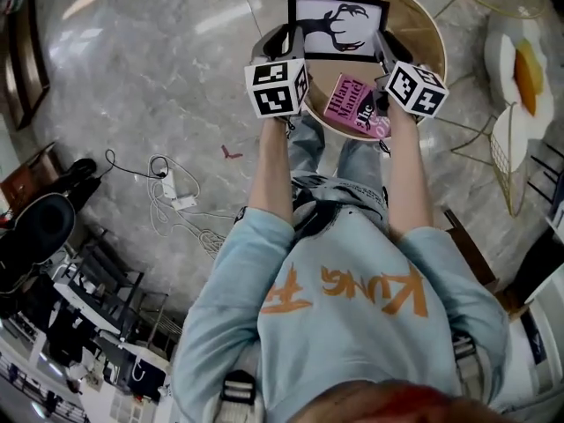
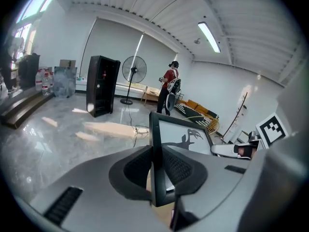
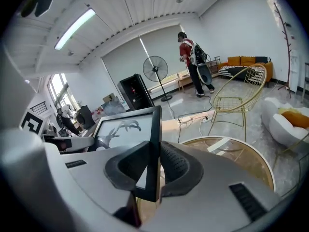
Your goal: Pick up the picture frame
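A black picture frame (image 1: 337,25) with a dark antlered silhouette on white hangs in the air above the round wooden table (image 1: 427,25). My left gripper (image 1: 284,40) is shut on its left edge, and my right gripper (image 1: 384,49) is shut on its right edge. In the left gripper view the frame (image 2: 186,139) stands edge-on between the dark pads (image 2: 181,169). The right gripper view shows the frame (image 3: 123,128) clamped the same way, its edge pinched between the pads (image 3: 175,167).
A pink book (image 1: 354,106) lies on the table below the frame. A gold wire chair (image 1: 507,161) with white cushions stands at the right. White cables and a power strip (image 1: 176,196) lie on the marble floor at left. A person (image 2: 167,93) stands far off by a fan.
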Demonstrator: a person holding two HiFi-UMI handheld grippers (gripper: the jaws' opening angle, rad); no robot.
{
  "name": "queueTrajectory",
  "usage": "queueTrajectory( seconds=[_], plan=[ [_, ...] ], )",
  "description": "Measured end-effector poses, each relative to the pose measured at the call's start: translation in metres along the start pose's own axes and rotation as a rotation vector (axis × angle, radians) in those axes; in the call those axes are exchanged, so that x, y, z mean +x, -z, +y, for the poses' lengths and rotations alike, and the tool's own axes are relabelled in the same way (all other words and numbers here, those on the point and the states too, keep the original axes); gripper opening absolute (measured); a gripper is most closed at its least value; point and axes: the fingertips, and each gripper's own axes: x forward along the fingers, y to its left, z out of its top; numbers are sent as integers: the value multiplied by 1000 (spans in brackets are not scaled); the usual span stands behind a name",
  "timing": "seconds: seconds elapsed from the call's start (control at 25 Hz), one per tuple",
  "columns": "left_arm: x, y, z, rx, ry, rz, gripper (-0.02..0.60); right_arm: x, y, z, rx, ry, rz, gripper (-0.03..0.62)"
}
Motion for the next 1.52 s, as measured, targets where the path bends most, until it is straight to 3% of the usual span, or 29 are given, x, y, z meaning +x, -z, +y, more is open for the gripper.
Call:
queueTrajectory(
  seconds=[0.28,0.8,1.28,1.52],
  plan=[
    [-38,-62,-19,5,29,-105,81,-39,-62,30,-37,-23,-125,71],
    [-97,-194,-94,192,81,-351,81,-128,-197,58,-173,-68,-398,71],
    [-131,-254,-115,222,159,-497,83,-179,-261,90,-301,-62,-554,72],
    [-136,-263,-118,241,162,-506,82,-188,-270,97,-355,-31,-574,72]
  ],
)
